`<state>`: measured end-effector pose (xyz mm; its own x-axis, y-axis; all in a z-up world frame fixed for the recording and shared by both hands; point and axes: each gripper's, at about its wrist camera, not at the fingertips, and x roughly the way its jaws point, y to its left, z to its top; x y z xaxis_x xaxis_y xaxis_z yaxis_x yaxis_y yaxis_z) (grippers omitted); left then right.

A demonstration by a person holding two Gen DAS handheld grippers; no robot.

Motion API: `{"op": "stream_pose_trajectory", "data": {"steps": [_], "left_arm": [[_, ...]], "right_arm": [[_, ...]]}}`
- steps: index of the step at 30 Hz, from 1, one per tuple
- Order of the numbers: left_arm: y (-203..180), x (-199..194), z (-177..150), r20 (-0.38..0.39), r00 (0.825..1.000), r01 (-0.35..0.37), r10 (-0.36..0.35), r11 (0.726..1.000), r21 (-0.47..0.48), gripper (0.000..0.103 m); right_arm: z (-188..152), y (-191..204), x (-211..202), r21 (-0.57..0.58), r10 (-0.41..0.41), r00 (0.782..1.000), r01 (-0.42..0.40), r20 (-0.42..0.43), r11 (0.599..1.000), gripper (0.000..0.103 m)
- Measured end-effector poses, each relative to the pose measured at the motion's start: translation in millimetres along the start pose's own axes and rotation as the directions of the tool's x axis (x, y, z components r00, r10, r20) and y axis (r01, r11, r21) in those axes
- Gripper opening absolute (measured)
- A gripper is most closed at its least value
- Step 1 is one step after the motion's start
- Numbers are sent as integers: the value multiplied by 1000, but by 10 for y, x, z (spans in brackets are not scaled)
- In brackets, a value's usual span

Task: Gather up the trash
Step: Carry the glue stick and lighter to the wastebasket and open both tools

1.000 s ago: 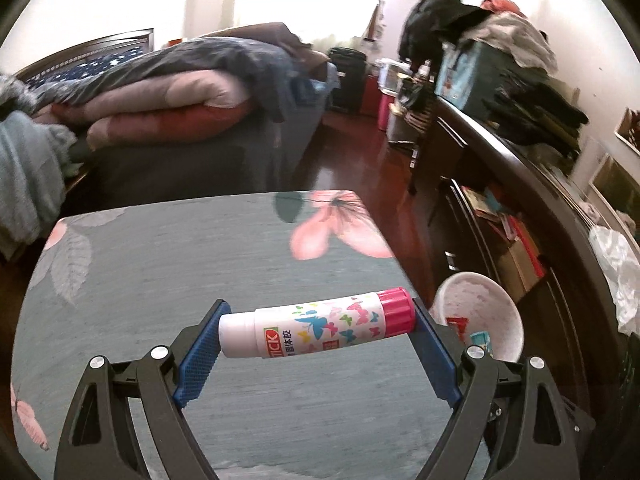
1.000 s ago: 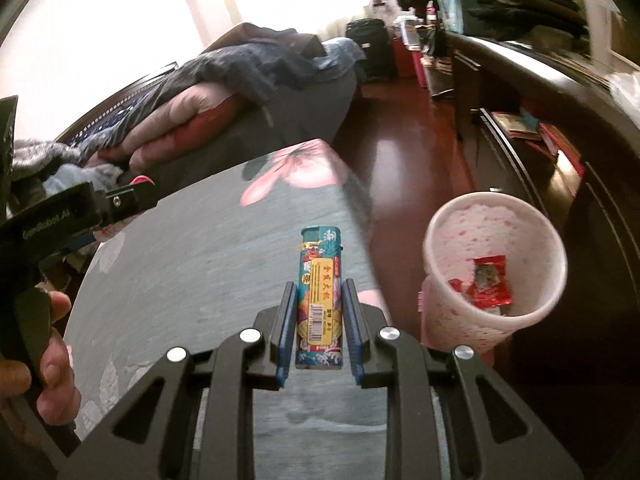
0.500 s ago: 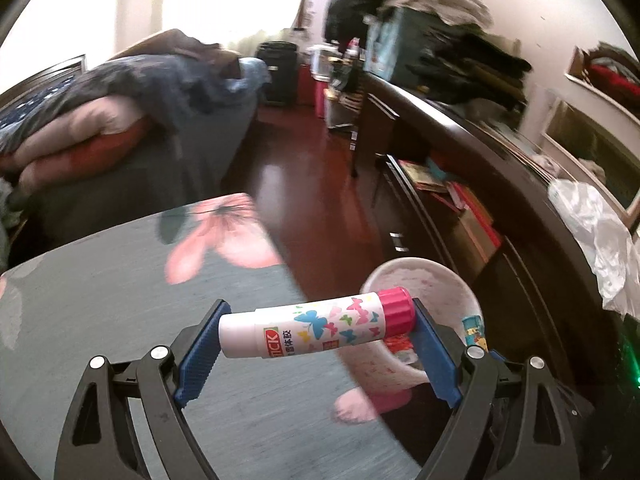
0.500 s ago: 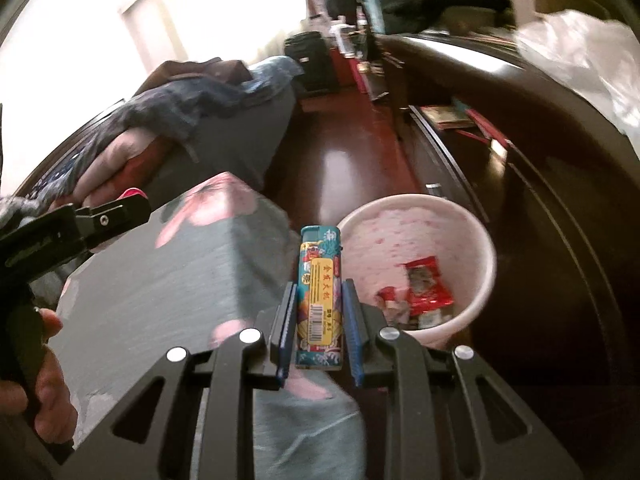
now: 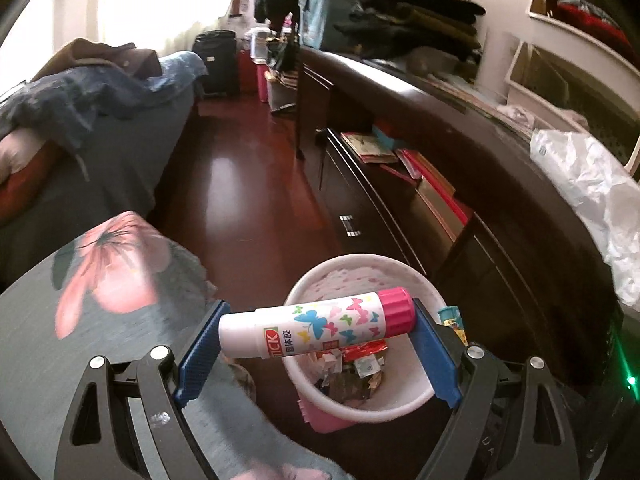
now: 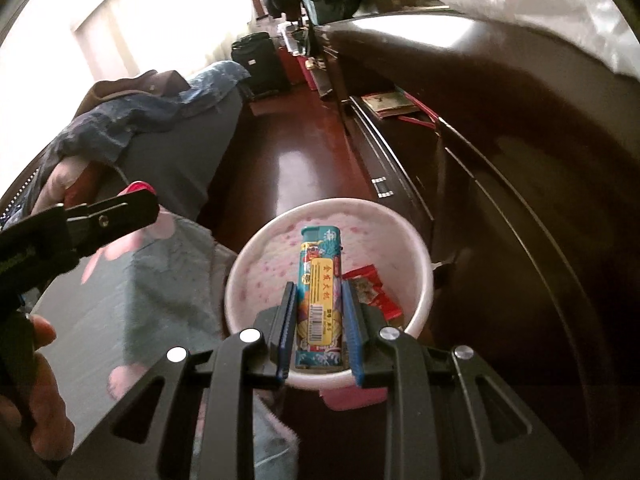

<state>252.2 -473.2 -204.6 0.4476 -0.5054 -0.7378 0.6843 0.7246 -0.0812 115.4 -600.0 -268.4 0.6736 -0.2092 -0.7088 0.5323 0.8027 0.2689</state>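
Observation:
My left gripper (image 5: 316, 330) is shut on a white glue stick (image 5: 316, 328) with butterflies and a pink cap, held crosswise over the near rim of a pink-and-white trash bin (image 5: 400, 408). My right gripper (image 6: 319, 312) is shut on a blue patterned lighter (image 6: 320, 280), held lengthwise above the same bin (image 6: 260, 260). The bin holds red wrappers (image 6: 376, 292) and paper scraps (image 5: 352, 372). The lighter's tip (image 5: 452, 318) shows at the right in the left wrist view. The left gripper's finger (image 6: 108, 216) shows at the left in the right wrist view.
The bin stands on the dark red floor (image 5: 240, 184) beside a table with a grey floral cloth (image 5: 100, 300). A long dark cabinet (image 5: 480, 184) runs along the right, with a white plastic bag (image 5: 592, 184) on top. A bed with piled blankets (image 5: 80, 100) is at the left.
Both grippers have moved right, off the table and over the bin, each still holding its item. The bin now sits directly under the lighter and the glue stick.

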Motion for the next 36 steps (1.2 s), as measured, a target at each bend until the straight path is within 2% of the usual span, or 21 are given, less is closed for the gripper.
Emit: {"op": "stream_pose_trajectory", "data": {"steps": [7,14,21,33,36], "left_arm": [[-148,460,72,-60,998,-14,16,999,45,88],[-118,711,80,-105,994,-27,31,999,36,88],[-120,649,140,-61,996,-64,66,997,48,99],[-92,507,138,-49,997,-60,63,997,45,99],[-42,372,111,-39,998,-57,58,998,33,99]], "right_arm": [[43,-132,322,14,-34,999,35,-17,999,24],[23,-142,546,3,-76,997,76,-26,997,26],[31,-127,557,-5,-90,996,89,-4,996,37],[-4,-41,466,-18,-78,997,77,-22,997,43],[-17,22,337,-23,-81,997,81,-5,996,53]]}}
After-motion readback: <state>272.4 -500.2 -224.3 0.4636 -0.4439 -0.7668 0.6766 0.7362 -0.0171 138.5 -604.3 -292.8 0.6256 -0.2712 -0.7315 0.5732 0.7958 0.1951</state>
